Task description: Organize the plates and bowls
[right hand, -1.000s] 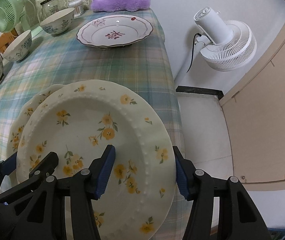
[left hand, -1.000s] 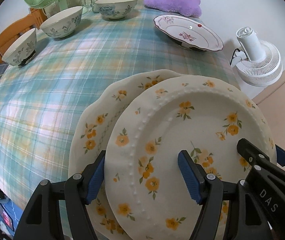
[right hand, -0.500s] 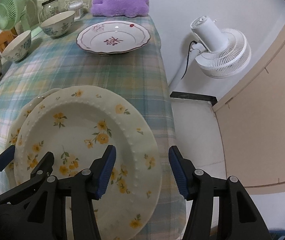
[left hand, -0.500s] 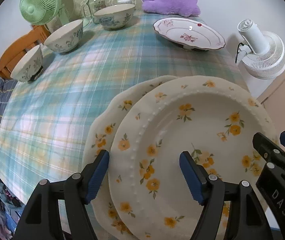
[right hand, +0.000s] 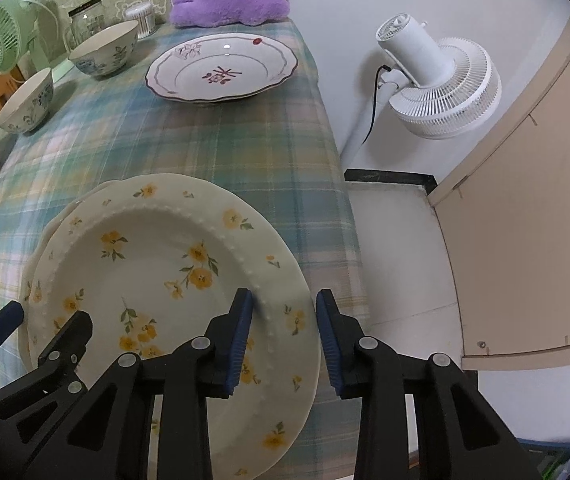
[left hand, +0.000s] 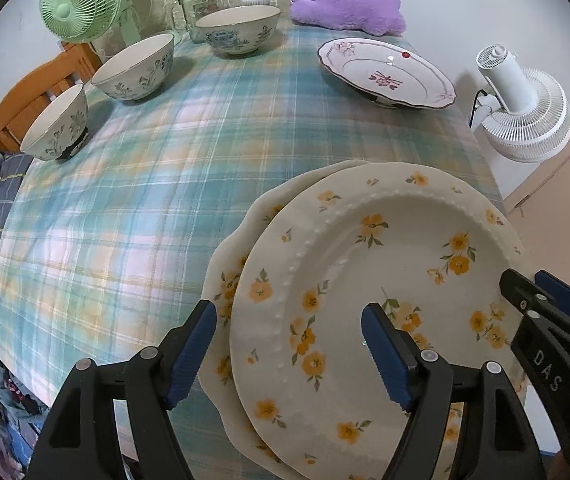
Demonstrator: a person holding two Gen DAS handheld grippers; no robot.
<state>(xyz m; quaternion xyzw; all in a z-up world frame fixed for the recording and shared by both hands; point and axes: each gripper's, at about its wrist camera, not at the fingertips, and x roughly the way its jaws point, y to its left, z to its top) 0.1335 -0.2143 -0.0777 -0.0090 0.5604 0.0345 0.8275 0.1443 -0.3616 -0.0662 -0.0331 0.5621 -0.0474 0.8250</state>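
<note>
Right gripper closes astride the yellow-flowered plate's rim, pads not yet pressing, to lift it (my guess); left gripper stands wide, empty.

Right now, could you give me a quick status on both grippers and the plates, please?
Right gripper closing over the top yellow-flower plate rim. Left gripper open, straddling its other edge. Plate sits on a second plate. Nothing in the way.
</note>
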